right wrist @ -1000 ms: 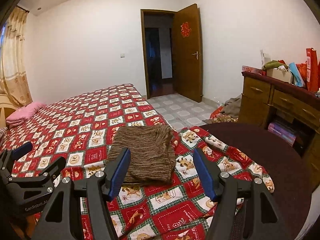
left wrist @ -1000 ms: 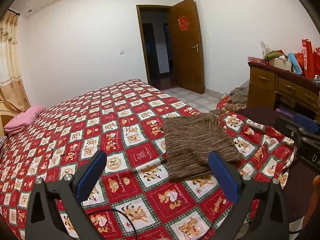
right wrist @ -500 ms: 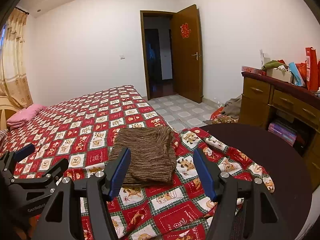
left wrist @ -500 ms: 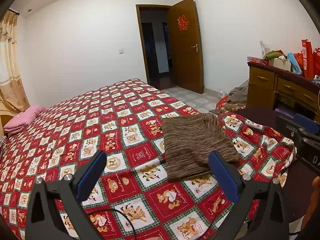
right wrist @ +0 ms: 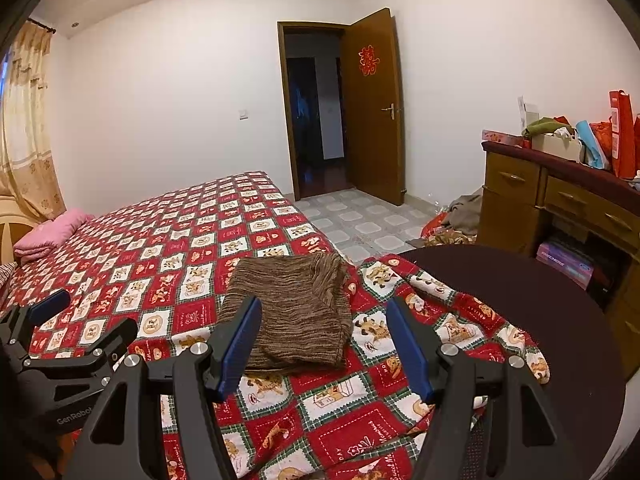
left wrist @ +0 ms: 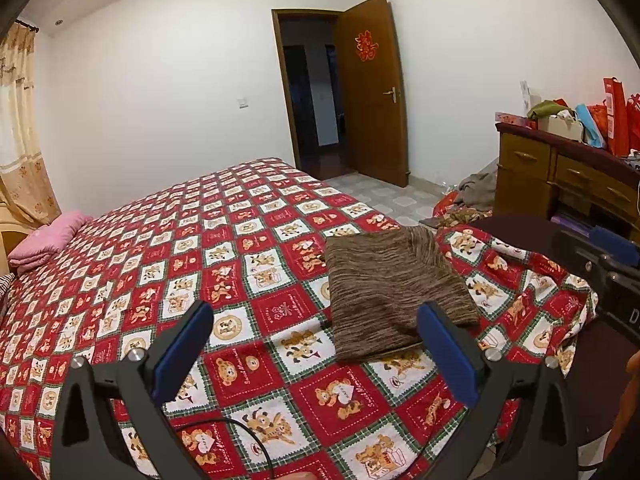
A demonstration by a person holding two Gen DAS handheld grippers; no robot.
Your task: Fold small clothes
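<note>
Cloth (left wrist: pixel 394 292): one brown striped piece, folded into a rough rectangle, lying flat on the bedspread (left wrist: pixel 224 240) near the bed's near right corner. In the right wrist view the same cloth (right wrist: pixel 292 316) lies straight ahead, its far right corner slightly bunched. One pink pillow (left wrist: pixel 44 236) sits at the far left end of the bed. One door (left wrist: pixel 372 100) stands open, with a red paper emblem on it. One wooden dresser (left wrist: pixel 560 176) stands at the right, its top crowded with bags and a box. One round dark table (right wrist: pixel 540 312) sits by the bed's corner, with a bedspread corner draped over its edge.

Two grippers. The left gripper (left wrist: pixel 316 344) is spread wide, its blue pads empty, above the bedspread just short of the cloth. The right gripper (right wrist: pixel 326 340) is also spread wide and holds nothing; the cloth's near edge shows between its fingers, but contact cannot be told. The left gripper (right wrist: pixel 60 344) appears at the right view's left edge, beside the cloth.
</note>
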